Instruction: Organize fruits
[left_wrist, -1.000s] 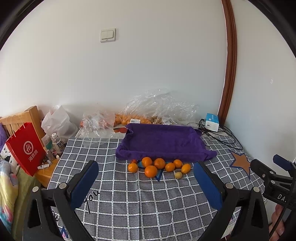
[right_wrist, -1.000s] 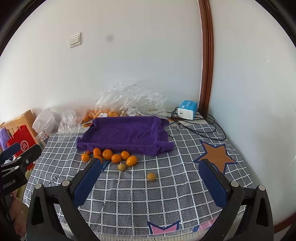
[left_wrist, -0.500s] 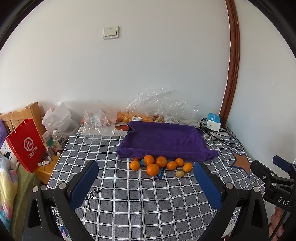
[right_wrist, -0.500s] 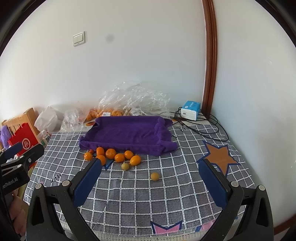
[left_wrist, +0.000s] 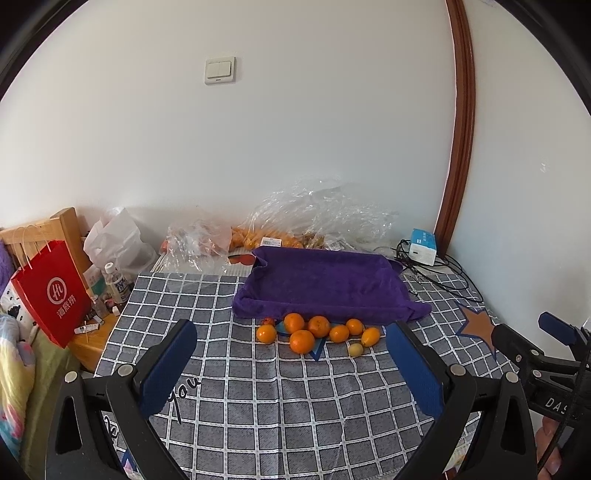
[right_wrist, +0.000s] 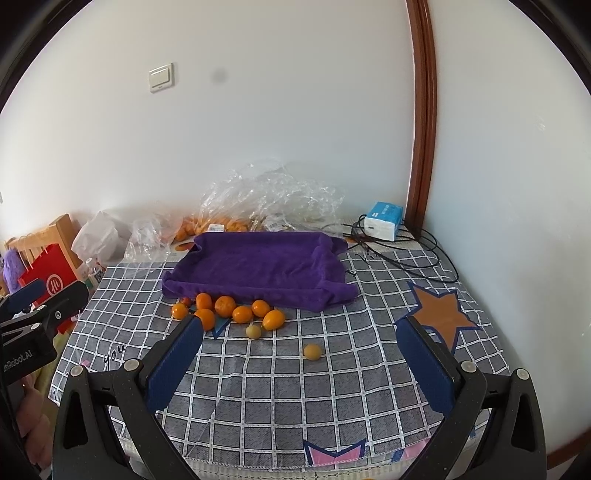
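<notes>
Several oranges (left_wrist: 303, 340) (right_wrist: 225, 306) lie in a cluster on the checked tablecloth, just in front of a purple cloth-lined tray (left_wrist: 325, 280) (right_wrist: 258, 266). A small pale yellow fruit (left_wrist: 355, 349) (right_wrist: 253, 331) lies beside them. Another small yellow-orange fruit (right_wrist: 312, 352) lies alone, nearer the right gripper. My left gripper (left_wrist: 295, 373) is open and empty, held above the table's near side. My right gripper (right_wrist: 303, 369) is open and empty, also back from the fruit.
Clear plastic bags (left_wrist: 325, 221) with more fruit lie behind the tray by the wall. A blue-white box (right_wrist: 382, 220) and black cables (right_wrist: 406, 254) sit at the back right. A red paper bag (left_wrist: 51, 295) and bottles (left_wrist: 116, 280) stand left of the table.
Both grippers have lifted and drawn slightly nearer the table; the fruit and tray sit a little lower and larger in view. Nothing on the table has moved.
</notes>
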